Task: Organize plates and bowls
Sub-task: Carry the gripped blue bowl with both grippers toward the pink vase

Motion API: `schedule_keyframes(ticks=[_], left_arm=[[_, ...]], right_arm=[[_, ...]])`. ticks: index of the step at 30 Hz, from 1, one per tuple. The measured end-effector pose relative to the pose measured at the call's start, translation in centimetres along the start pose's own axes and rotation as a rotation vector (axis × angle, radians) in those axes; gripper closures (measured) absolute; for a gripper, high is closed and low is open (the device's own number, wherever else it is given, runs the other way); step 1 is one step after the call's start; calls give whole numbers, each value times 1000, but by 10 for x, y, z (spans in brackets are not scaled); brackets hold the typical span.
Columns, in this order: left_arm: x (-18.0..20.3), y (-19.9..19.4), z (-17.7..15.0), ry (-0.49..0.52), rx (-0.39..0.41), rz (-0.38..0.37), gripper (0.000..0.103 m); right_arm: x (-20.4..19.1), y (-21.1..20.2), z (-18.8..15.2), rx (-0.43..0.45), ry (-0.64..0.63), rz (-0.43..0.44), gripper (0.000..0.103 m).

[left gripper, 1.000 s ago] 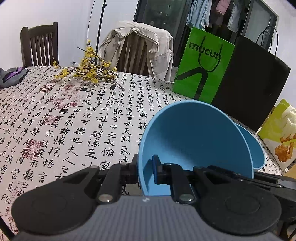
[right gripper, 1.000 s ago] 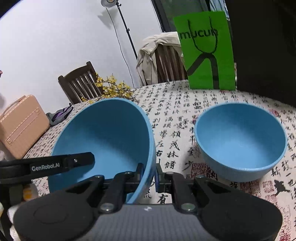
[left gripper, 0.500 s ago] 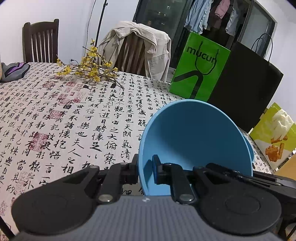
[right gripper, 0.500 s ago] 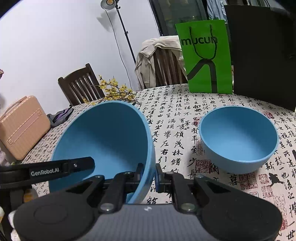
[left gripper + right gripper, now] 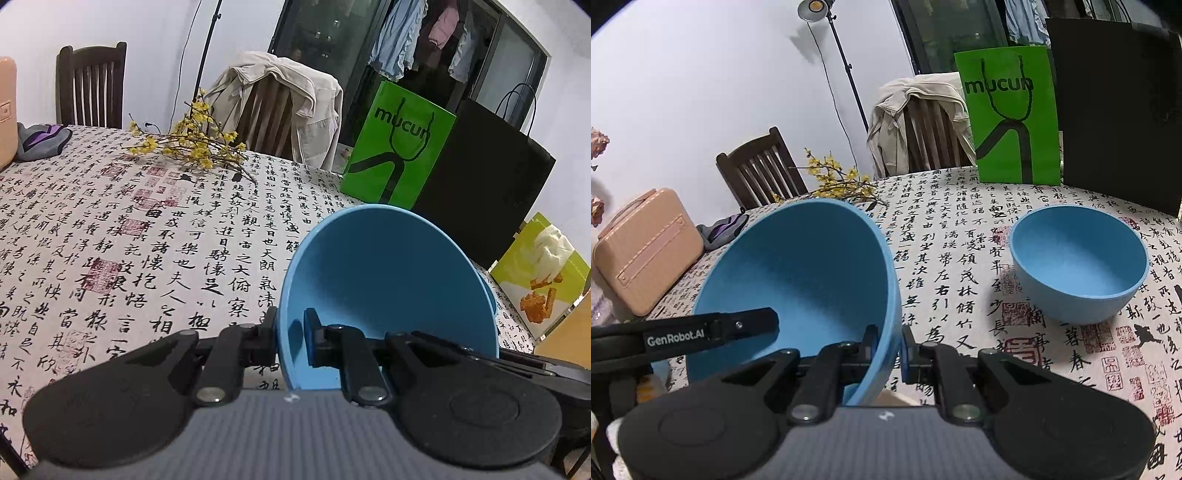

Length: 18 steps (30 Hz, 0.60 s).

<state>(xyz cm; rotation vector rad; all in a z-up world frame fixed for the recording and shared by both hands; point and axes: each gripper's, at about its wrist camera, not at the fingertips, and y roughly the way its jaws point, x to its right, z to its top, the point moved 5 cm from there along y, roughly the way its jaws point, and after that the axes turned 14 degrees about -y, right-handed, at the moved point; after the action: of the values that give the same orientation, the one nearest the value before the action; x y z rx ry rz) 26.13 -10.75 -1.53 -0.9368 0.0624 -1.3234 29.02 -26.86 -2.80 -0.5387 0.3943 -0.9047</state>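
Over the last second the large blue bowl (image 5: pixel 798 280), empty and tilted, has risen off the table (image 5: pixel 110 240) and drawn back from the small blue bowl (image 5: pixel 1078 262), which sits empty near the table's right edge. The left gripper (image 5: pixel 290 334) and right gripper (image 5: pixel 886 349) are each clamped on opposite sides of its rim. With only thin rim pinches, uneven hand motion could twist the bowl loose onto the table.

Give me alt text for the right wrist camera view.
The right gripper is clamped on the rim of a large blue bowl, tilted above a calligraphy-print tablecloth. A smaller blue bowl sits upright to its right, before a green bag.
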Motion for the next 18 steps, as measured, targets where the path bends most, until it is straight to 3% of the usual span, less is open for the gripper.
schedule_keyframes(ticks=[18], left_arm=[[-29,-36,3,-34,36,-26,89]], right_arm=[[-38,-9,-6,4,33,25,91]])
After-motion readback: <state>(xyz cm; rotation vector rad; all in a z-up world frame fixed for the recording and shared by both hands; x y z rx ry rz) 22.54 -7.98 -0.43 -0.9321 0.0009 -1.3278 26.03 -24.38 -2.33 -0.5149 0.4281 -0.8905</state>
